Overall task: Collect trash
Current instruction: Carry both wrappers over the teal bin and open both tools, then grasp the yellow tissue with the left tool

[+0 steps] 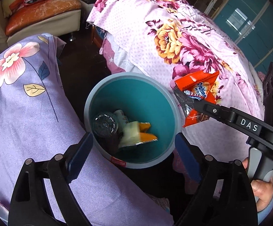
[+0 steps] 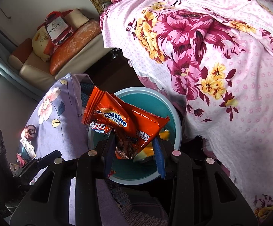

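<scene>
We hold the right gripper (image 2: 134,146) clamped on an orange Ovaltine wrapper (image 2: 121,120), which hangs above the rim of the teal bin (image 2: 171,109) — the wrapper sits crumpled between the blue pads. From the left wrist camera we see the same wrapper (image 1: 198,96) at the bin's (image 1: 166,94) right edge, just beside the pink floral bedspread (image 1: 155,37). Our left gripper (image 1: 134,150) is spread wide and empty, its fingers on either side of the bin's near rim. Inside the bin lie a clear plastic cup (image 1: 105,124) and a yellow-and-white packet (image 1: 136,133). A red can (image 2: 29,131) rests on the lilac floral cloth (image 2: 61,113).
</scene>
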Demonstrator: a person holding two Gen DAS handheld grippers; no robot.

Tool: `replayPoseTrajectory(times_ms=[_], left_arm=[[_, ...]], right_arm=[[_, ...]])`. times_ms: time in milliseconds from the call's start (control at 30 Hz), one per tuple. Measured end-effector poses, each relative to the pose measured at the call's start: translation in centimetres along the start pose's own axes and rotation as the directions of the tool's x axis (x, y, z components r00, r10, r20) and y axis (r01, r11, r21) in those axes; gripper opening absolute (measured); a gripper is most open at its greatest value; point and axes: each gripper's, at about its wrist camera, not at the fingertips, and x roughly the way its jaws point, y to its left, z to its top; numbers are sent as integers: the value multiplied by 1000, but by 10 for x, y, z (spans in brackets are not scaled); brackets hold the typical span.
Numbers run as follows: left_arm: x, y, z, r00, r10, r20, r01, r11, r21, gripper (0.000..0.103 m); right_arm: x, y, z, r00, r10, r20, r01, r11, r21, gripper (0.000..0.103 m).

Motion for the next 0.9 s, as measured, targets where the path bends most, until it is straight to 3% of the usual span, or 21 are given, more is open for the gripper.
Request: replayPoseTrajectory(times_ms=[267, 567, 900], left_arm=[[-6, 22, -10, 1000, 6, -16, -7, 998, -56, 91], [-25, 32, -25, 1000, 5, -5, -5, 997, -81, 91], [-64, 43, -52, 999, 18, 38, -14, 994, -106, 93]], right_arm=[[0, 10, -3, 1000, -19, -8, 19, 1000, -17, 67], [-5, 18, -9, 1000, -11, -28, 11, 1000, -11, 75], [-26, 47, -27, 1000, 2, -31, -3, 998, -56, 76]])
